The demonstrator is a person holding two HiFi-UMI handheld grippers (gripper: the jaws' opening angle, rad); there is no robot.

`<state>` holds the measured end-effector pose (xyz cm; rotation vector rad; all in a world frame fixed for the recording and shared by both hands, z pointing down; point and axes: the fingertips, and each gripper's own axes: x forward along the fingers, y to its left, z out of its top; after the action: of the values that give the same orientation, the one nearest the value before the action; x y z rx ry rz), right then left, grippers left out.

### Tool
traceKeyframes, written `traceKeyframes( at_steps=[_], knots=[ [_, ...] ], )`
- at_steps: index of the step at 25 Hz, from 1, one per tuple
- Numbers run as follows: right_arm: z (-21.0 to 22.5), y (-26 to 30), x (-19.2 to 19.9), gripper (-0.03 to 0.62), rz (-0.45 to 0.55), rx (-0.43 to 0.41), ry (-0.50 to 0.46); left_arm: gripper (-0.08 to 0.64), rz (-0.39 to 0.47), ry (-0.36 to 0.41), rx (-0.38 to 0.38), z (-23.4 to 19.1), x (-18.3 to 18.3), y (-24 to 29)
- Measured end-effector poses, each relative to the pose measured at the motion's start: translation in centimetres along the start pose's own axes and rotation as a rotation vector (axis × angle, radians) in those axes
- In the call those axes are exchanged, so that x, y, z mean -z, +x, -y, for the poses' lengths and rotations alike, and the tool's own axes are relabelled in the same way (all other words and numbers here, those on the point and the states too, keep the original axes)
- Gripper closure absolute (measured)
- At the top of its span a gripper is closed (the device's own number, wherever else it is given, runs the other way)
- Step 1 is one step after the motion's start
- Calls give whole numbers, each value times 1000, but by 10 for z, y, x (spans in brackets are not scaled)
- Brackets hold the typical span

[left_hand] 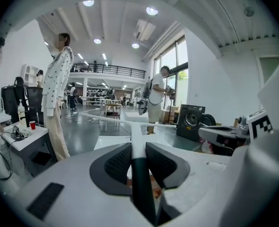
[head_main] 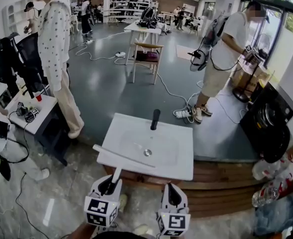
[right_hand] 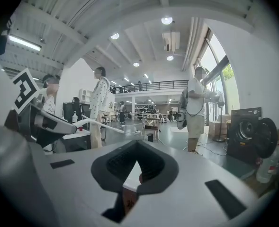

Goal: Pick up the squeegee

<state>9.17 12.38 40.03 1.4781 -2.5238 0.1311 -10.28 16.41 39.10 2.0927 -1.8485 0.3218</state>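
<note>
Pinching the squeegee [head_main: 122,156] by its handle, we are gripping it in the left gripper [head_main: 110,182]. In the left gripper view, the dark pads [left_hand: 116,162] are pressing on both sides of the shaft, just where its white part is giving way to black. The handle is running straight ahead from the jaws. The long white blade [left_hand: 112,119] is stretching crosswise at its far end. In the head view the blade is lying slantwise over the near left part of the white sink [head_main: 178,171], in front of the drain [head_main: 147,152] and well short of the black faucet [head_main: 155,119]. We cannot tell whether it is touching the basin.

We are holding the right gripper [head_main: 169,185] just beside the left one, at the sink's near edge. Its jaws are resting tip to tip with nothing between them.

Beyond the sink, a person in a spotted top [head_main: 55,39] is standing at the left. Another person, in a white shirt [head_main: 228,39], is standing at the right near a black washing machine [head_main: 266,126].
</note>
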Motion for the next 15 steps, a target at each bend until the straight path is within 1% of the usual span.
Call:
traceKeyframes(
  at_steps=[1,3,5,9,15],
  knots=[
    [-1,-4,0,594,-1,0,-1,465,2,0,0,2,1,-3],
    [-3,-8,-3,595,28,-2,3,465,6,3,2,5,2,-9],
    [-5,-12,-1,594,22,-2,-2,465,8,6,5,6,3,-13],
    [-12,-17,-11,594,65,-10,-6,465,10,8,7,6,4,-21],
    [-14,-21,-11,594,65,-9,-12,465,18,18,15,10,1,-25]
  ],
)
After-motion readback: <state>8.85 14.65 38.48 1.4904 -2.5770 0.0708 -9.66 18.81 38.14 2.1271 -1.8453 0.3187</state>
